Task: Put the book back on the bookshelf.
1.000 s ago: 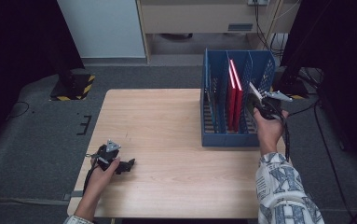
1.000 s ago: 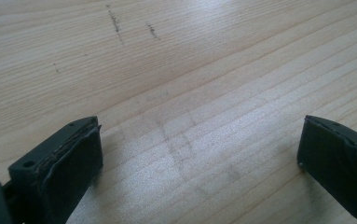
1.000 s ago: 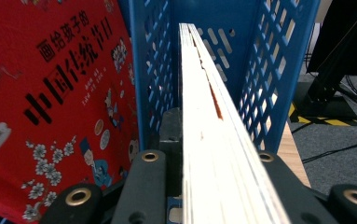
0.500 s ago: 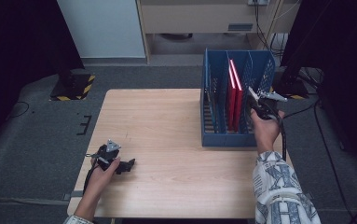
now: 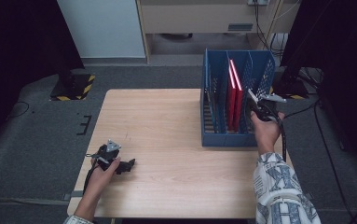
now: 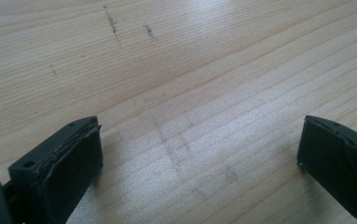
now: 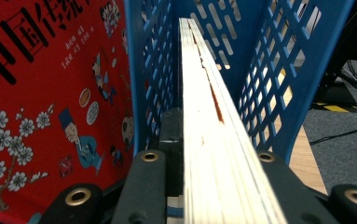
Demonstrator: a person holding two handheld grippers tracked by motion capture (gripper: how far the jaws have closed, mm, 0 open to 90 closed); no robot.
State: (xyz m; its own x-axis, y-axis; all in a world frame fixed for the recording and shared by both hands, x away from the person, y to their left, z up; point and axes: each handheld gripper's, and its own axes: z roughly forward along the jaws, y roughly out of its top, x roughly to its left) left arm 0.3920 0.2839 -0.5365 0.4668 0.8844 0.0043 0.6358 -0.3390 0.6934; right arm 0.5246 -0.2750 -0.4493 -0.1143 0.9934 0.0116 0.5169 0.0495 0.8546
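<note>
The left black two-jaw tongs [image 5: 128, 164] rest low by the person's left hand [image 5: 102, 170], jaws wide apart; the right black tongs [image 5: 252, 96], raised forward in the right hand [image 5: 265, 130], are clamped.

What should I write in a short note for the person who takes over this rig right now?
Right gripper: shut on the thin book with cream page edges, which stands in the rightmost slot of the blue perforated plastic file rack.
Left gripper: open, holding nothing, low over the light wooden table, near its front left corner.
Done: the red illustrated book already stands in the neighbouring slot.
Left: probably seat the thin book fully, then release it.
</note>
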